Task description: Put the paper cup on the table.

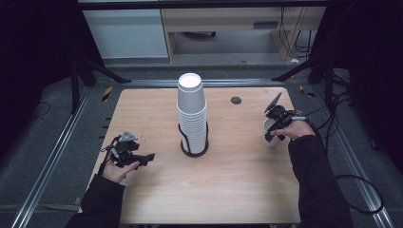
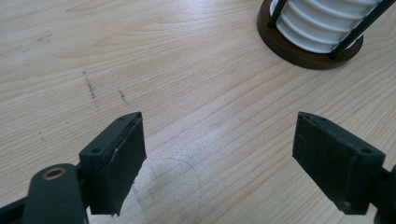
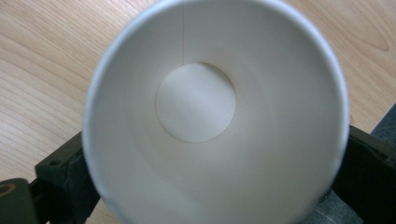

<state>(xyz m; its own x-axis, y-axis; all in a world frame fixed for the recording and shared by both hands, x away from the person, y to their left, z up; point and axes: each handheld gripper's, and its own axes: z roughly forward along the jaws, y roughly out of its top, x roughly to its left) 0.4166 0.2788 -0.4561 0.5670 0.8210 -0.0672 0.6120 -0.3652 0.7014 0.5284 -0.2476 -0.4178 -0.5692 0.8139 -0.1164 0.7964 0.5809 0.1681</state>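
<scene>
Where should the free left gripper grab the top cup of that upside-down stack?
Probably on the side wall just under its closed base, the part showing above the next rim. The cup stack stands upright in a wire holder, cups nested mouth down, so only that top band is exposed. Bring the left gripper, jaws wide open, in level from its own side.

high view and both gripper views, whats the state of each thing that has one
left hand-held gripper: open, nothing between its jaws, low over the table
right hand-held gripper: shut on the paper cup
paper cup: mouth up, nothing inside, at the table's right side
cup stack: upside down, upright in the holder
holder: black rods on a round base, standing mid-table, holding the stack
</scene>
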